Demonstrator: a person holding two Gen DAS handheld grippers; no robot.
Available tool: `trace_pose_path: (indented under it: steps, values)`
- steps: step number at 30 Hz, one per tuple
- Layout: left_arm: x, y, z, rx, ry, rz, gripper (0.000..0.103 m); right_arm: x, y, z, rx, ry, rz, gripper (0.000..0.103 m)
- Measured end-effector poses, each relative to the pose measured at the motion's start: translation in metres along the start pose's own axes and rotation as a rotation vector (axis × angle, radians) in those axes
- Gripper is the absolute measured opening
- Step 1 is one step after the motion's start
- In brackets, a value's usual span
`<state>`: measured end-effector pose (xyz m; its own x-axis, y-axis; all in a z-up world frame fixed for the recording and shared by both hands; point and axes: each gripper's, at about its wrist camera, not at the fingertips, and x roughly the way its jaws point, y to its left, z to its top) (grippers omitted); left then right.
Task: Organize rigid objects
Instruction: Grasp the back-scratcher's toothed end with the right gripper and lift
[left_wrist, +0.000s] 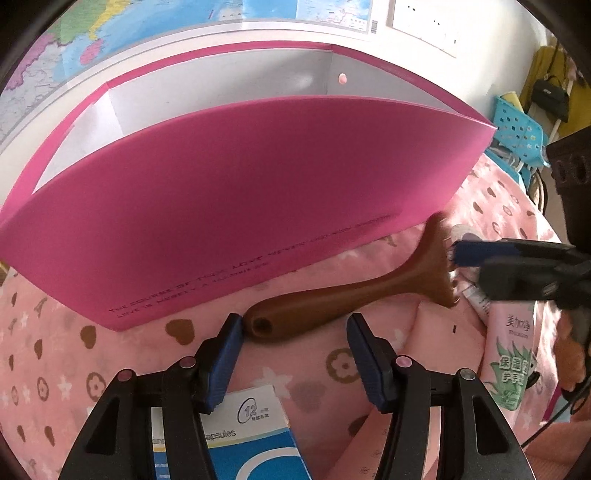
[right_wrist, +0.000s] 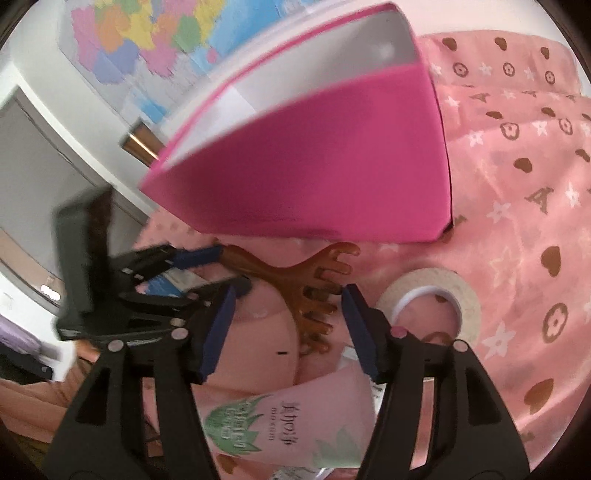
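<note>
A pink patterned cloth (left_wrist: 55, 369) carries a glossy brown wooden comb (left_wrist: 351, 291) with thick teeth; both hand-held grippers, left (left_wrist: 293, 360) and right (right_wrist: 286, 328), stand spread, pinching nothing.

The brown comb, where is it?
The brown comb lies on the pink cloth before the pink box, its teeth beside the tape roll.

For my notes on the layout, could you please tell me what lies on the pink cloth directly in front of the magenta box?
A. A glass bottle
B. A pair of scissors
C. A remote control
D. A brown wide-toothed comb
D: a brown comb with thick teeth lies on the patterned pink cloth, right along the front wall of the open magenta box.
</note>
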<state>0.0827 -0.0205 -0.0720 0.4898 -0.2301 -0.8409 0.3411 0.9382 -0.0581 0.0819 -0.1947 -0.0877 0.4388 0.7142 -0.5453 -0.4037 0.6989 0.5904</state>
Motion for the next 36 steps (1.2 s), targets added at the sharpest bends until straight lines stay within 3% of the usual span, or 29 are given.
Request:
trace_pose_path:
  steps: [4, 6, 8, 11, 14, 23, 31, 36]
  values:
    - [0.004, -0.002, 0.003, -0.008, -0.005, -0.02, 0.058, -0.013, 0.0, 0.002, -0.021, -0.071, 0.13, 0.06]
    - [0.003, -0.002, 0.002, -0.001, -0.008, -0.035, 0.058, -0.01, 0.001, 0.003, -0.035, -0.057, 0.158, 0.046]
    - [0.002, -0.003, 0.001, 0.005, -0.008, -0.026, 0.058, -0.004, 0.006, 0.003, -0.084, -0.038, 0.143, 0.042]
    - [0.0, -0.001, 0.001, -0.006, -0.008, -0.033, 0.058, 0.016, 0.017, 0.001, -0.158, 0.024, -0.024, 0.04]
    - [-0.002, 0.001, 0.0, -0.01, -0.007, -0.028, 0.058, 0.023, 0.019, -0.005, -0.191, 0.058, -0.047, 0.037]
    - [0.003, -0.003, 0.006, -0.022, 0.0, -0.019, 0.058, 0.008, 0.009, 0.005, -0.169, 0.035, -0.3, 0.041]
    - [0.008, -0.008, 0.014, 0.008, 0.026, -0.032, 0.059, 0.032, 0.003, 0.018, -0.155, 0.124, -0.297, 0.043]
    - [0.007, -0.013, 0.01, 0.023, 0.009, -0.011, 0.059, 0.029, 0.005, 0.012, -0.146, 0.09, -0.266, 0.043]
